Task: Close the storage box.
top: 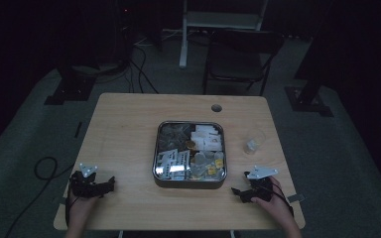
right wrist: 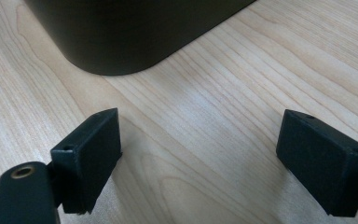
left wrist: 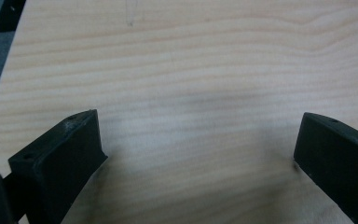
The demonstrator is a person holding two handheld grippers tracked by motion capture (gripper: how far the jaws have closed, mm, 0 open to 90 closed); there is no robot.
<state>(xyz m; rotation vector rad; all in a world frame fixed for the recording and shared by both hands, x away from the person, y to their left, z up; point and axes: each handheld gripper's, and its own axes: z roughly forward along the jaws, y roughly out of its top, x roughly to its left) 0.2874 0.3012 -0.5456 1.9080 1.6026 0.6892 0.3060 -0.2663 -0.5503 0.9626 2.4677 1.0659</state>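
Left tool (top: 110, 182) sits at lower left of the high view, resting on the wooden bench (top: 124, 129) near its front-left corner, held by the person's left hand (top: 79, 203). Jaws spread wide w/ nothing between them; in the left gripper view (left wrist: 196, 140) just bare wood grain shows in the gap.

Right tool (top: 235, 191) is at lower right of the high view, also low on the bench, gripped by the right hand (top: 273, 201). Jaws wide apart, empty. In the right gripper view (right wrist: 198, 140) the gap frames bare bench, and the dark rounded corner of the tray (right wrist: 135, 32) fills the upper left of the frame, near the jaws but not touching.

Square metal tray (top: 156, 158) lies at centre of the high view, between the two tools, closer to the right one. It holds mixed small items: white packets (top: 206, 137) upper right, printed black-and-white sachets (top: 171, 163) lower left, yellowish bits (top: 213, 166) lower right; too dim and small to ID further.

A clear cup (top: 254, 141) stands right of the tray, apart from it, above the right tool in the frame. Small round hole (top: 216, 107) in the bench at its far edge.
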